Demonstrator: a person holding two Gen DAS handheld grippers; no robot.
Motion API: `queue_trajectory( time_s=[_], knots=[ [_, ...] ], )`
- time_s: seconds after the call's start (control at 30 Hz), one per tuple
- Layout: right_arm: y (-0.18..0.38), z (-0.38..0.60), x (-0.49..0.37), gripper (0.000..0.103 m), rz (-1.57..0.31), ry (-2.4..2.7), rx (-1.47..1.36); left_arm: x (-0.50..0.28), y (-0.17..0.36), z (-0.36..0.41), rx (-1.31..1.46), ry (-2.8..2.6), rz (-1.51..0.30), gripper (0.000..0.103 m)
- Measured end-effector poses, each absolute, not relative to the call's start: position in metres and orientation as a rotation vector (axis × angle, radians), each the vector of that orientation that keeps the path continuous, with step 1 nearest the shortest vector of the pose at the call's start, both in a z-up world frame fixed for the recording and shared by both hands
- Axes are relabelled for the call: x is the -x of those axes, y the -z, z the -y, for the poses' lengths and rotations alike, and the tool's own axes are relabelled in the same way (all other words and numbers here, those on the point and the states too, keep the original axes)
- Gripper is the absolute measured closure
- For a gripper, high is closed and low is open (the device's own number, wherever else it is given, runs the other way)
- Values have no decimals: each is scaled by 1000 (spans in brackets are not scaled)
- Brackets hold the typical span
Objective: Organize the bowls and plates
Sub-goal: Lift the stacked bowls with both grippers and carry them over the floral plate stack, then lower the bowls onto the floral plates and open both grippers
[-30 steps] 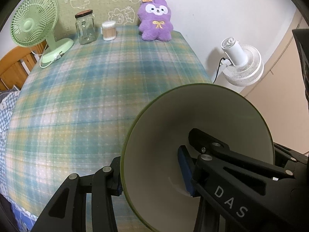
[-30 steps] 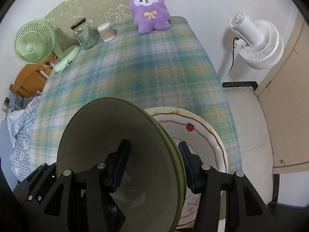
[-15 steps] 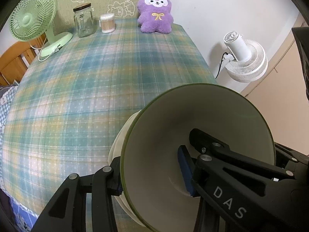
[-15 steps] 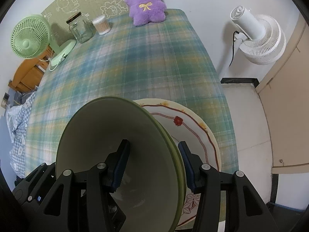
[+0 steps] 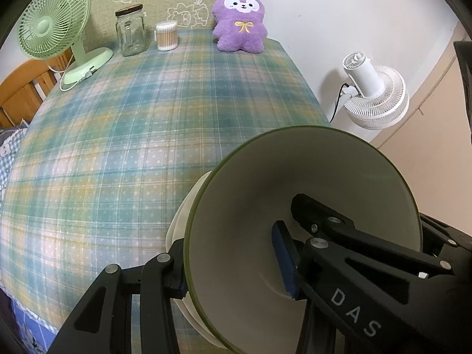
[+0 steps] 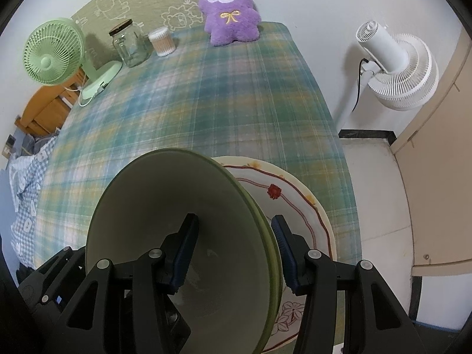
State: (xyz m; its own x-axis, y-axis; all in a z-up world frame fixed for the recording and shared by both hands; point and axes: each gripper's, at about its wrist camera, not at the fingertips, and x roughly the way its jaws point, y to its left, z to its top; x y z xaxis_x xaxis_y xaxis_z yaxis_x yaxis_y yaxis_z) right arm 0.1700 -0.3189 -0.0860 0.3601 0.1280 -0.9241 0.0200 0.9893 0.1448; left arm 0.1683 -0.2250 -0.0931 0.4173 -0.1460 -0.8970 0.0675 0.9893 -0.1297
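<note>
A green bowl (image 5: 295,177) with a pale inside is held tilted above the plaid table by both grippers. My left gripper (image 5: 233,262) is shut on its left wall, one finger outside and the blue pad (image 5: 283,256) inside. My right gripper (image 6: 234,250) is shut on the bowl (image 6: 177,200) at its right wall, with one pad inside and the other outside. Under the bowl lies a cream plate (image 6: 295,200) with a red wavy line and flowers, near the table's front right corner. Only its white rim (image 5: 180,215) shows in the left wrist view.
At the back of the plaid tablecloth (image 5: 132,147) stand a green desk fan (image 5: 53,23), a glass jar (image 5: 131,31), a tub of cotton swabs (image 5: 166,35) and a purple plush toy (image 5: 240,20). A white floor fan (image 6: 395,67) stands beyond the right edge.
The bowl, held in both grippers, has shifted slightly over the cream plate. The plate's rim now shows beneath the bowl in the left wrist view. Both grips are unchanged.
</note>
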Motion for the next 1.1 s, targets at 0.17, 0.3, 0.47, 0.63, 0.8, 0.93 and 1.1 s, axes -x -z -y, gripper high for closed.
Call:
queue_trajectory(
  time_s=[0.17,0.3,0.47,0.63,0.8,0.93,1.1],
  knots=[
    [85,320,-172,47,-1216,-72,-131,-170,93,223,92,109,-1158,46],
    [80,324,-171,35,-1205,-47,-127,-171,88,224,78,95,-1147,32],
    [73,327,-169,30,-1191,-34,-127,-170,81,223,63,84,-1134,24],
    [65,328,-166,28,-1181,-26,-122,-170,73,222,52,63,-1127,21],
    [51,327,-162,28,-1156,-13,-104,-167,61,219,35,42,-1092,21],
    [38,325,-158,28,-1117,-15,-105,-162,48,211,24,25,-1059,20],
    [20,316,-150,28,-1074,5,-95,-154,32,197,12,17,-1022,19]
  ],
)
